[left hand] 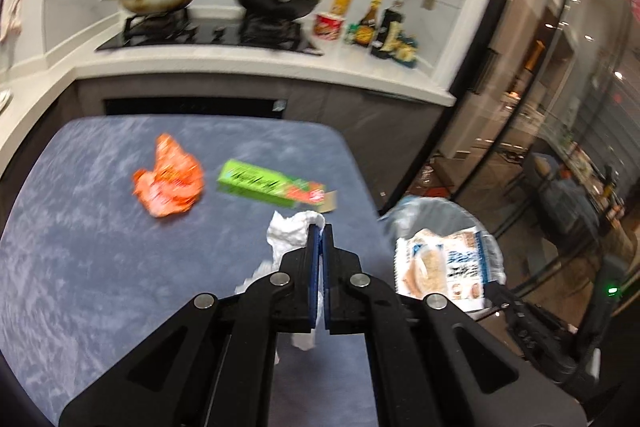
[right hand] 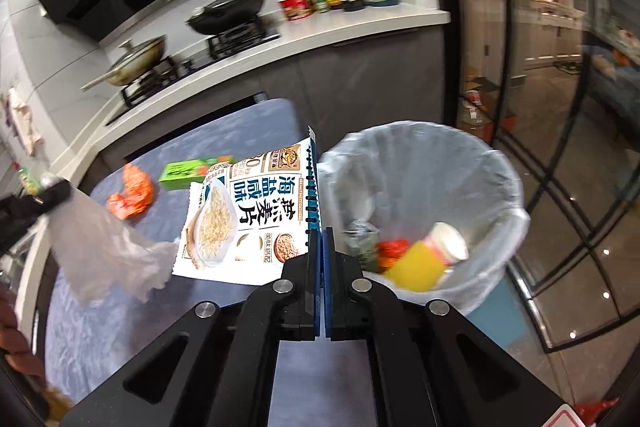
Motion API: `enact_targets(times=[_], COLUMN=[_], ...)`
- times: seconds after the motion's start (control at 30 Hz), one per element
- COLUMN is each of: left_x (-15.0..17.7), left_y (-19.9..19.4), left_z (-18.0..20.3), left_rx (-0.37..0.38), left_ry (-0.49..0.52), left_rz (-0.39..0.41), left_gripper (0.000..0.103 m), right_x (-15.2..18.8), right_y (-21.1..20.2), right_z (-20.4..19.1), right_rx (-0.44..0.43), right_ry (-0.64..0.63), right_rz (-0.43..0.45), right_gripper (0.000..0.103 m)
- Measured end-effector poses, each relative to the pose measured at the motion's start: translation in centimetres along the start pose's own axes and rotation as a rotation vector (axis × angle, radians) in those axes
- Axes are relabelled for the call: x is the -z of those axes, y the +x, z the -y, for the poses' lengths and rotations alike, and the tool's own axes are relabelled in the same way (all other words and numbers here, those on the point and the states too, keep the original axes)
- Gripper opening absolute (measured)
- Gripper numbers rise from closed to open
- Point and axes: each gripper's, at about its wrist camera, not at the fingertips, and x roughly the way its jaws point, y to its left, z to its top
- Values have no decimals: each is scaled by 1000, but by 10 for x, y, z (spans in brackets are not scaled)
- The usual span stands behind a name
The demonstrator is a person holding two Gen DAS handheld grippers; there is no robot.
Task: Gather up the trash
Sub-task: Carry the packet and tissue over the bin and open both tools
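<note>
The left hand-held gripper (left hand: 320, 227) is clamped on a crumpled white tissue (left hand: 286, 237), soft and weightless, above the blue desk (left hand: 80, 247). The right hand-held gripper (right hand: 322, 229) pinches the oatmeal packet (right hand: 248, 215) by its edge, beside the lined trash bin (right hand: 500, 167); it looks light, slick and floppy.

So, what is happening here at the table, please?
A person is clearing trash from a blue table with two hand-held claws. The left claw is shut on a crumpled white tissue. The right claw is shut on the edge of an oatmeal packet, held beside the lined trash bin, which already holds a yellow bottle and other scraps. An orange wrapper and a green box lie on the table, not yet collected.
</note>
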Motion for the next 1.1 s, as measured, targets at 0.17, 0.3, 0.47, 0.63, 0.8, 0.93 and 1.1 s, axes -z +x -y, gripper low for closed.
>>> enact_targets(times=[0.17,0.3,0.47,0.63,0.8,0.93,1.1], left_x=[-14,-26,-33,-32,-23,-12,0], left_y=[3,13,31,57,88,111,134], left_z=[42,78,119,154,168,174,174], left_rx=[61,124,184,213,209,190,175], left_ry=[56,86,123,154,155,165,162], left_rz=[22,28,25,20,-39,-78,-123], left_gripper=[1,1,1,1,1,1,1], right_x=[-8,-14,-20,-22,-22,-21,-18], right_y=[-7,-9,-5,4,18,34,47], right_z=[31,53,77,100,117,127,129], right_rx=[88,162,246,295,337,368,392], right_ry=[25,27,17,18,17,21,23], right_rz=[22,34,30,5,-31,-69,-100], right_gripper=[2,2,2,2,2,2,2])
